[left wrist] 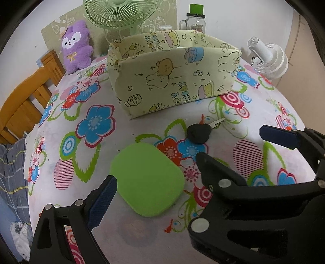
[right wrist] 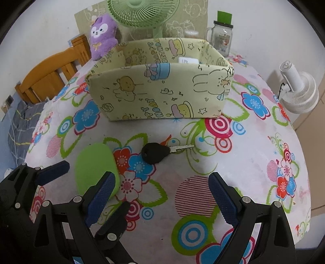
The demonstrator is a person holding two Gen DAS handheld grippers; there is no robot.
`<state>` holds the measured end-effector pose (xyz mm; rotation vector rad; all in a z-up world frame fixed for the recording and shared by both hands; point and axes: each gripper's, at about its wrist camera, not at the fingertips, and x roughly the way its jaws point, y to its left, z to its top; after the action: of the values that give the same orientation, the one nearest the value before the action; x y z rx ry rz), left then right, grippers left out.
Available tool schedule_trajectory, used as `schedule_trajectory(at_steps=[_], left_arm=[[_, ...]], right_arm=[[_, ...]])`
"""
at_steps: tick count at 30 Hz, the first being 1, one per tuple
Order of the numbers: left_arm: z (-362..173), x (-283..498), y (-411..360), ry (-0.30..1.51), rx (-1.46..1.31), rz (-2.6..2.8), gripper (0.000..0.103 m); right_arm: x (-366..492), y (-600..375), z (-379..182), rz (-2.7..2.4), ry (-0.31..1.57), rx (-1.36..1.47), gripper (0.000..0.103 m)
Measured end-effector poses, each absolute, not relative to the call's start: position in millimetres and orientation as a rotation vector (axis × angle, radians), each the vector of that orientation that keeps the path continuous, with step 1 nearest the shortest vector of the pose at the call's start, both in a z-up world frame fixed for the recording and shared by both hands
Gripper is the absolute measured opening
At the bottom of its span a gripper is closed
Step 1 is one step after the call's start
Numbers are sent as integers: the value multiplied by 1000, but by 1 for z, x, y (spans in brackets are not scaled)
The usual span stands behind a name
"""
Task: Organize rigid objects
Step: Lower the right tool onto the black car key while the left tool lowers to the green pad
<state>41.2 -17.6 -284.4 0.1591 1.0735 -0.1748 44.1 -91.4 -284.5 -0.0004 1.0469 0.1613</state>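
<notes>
A flat green rounded case [left wrist: 147,179] lies on the flowered tablecloth, between the fingers of my open left gripper [left wrist: 156,172]; it also shows in the right wrist view [right wrist: 94,166]. A black-headed key [left wrist: 200,133] lies just beyond it, also seen from the right [right wrist: 156,152]. My right gripper [right wrist: 162,195] is open and empty, hovering in front of the key. A pale yellow cartoon-print box [left wrist: 172,81] stands behind, open on top [right wrist: 160,85], with a white item inside.
A purple plush [left wrist: 76,46], a green fan [left wrist: 119,14] and a glass jar [left wrist: 195,20] stand at the back. A white fan [left wrist: 268,58] sits at the right. A wooden chair [left wrist: 28,97] stands left of the table.
</notes>
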Motion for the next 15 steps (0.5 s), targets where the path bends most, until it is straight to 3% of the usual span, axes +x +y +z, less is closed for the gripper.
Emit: schedule_trajectory(at_steps=[15], left_arm=[[-299,53,-9,1077,233,-197,96]], right_arm=[[57,-80,-301,163,1083,-5,95]])
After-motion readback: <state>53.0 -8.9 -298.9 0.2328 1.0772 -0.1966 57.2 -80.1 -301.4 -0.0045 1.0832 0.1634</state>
